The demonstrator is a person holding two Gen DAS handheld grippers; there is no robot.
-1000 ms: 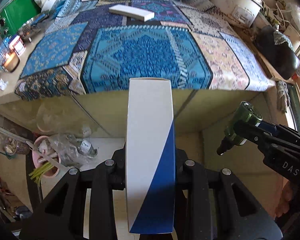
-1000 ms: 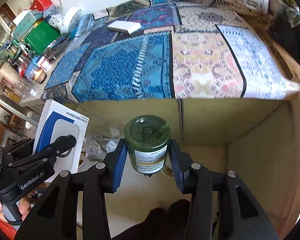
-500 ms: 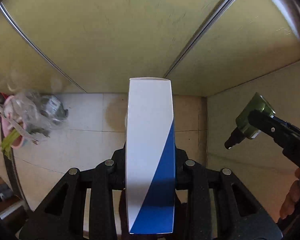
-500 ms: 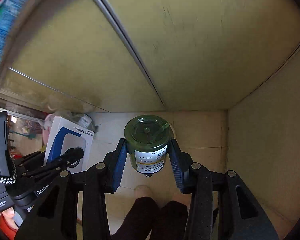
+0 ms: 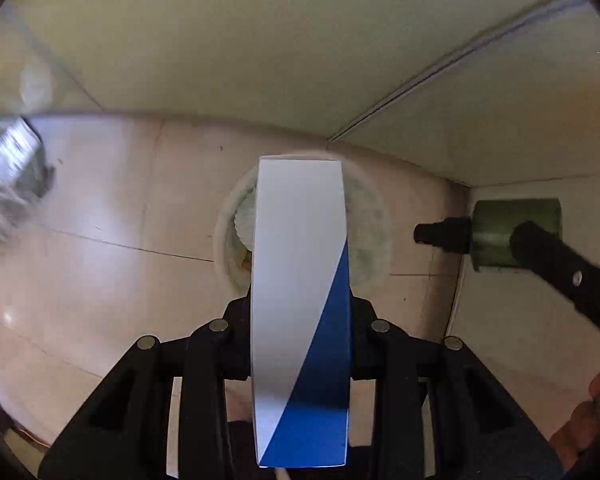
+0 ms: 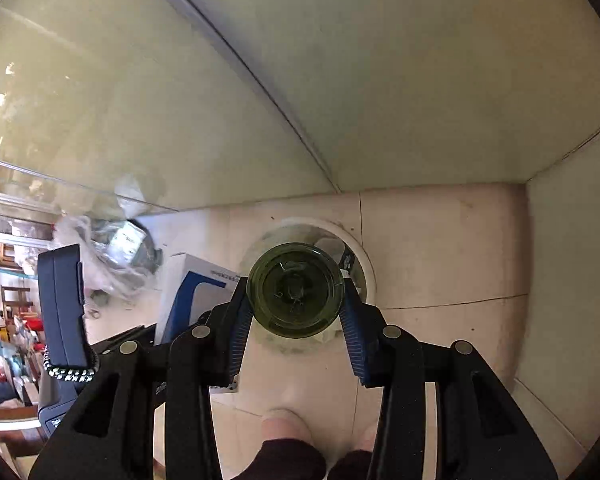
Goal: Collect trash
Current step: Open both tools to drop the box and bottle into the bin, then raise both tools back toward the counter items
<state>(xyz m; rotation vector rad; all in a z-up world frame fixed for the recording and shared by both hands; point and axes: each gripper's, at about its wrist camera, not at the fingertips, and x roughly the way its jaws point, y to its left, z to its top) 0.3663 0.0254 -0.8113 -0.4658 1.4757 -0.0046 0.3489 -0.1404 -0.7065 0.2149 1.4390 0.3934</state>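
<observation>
My left gripper (image 5: 300,308) is shut on a white and blue box (image 5: 300,280), held edge-on and pointing steeply down. Below it on the tiled floor stands a round white bin (image 5: 374,240), mostly hidden behind the box. My right gripper (image 6: 296,308) is shut on a small dark green bottle (image 6: 295,290), seen bottom-first, directly over the same white bin (image 6: 360,252). The green bottle (image 5: 516,232) also shows at the right in the left wrist view. The box (image 6: 192,288) appears left of the bottle in the right wrist view.
Pale cabinet doors (image 6: 340,80) rise behind the bin, and a side wall (image 6: 572,280) closes the corner on the right. A clear plastic bag of rubbish (image 6: 116,252) lies on the floor to the left. A person's feet (image 6: 292,428) show below the right gripper.
Both grippers have dropped from tabletop height to near the floor. The patterned table has left both views and the white bin has come into sight under the held box and bottle.
</observation>
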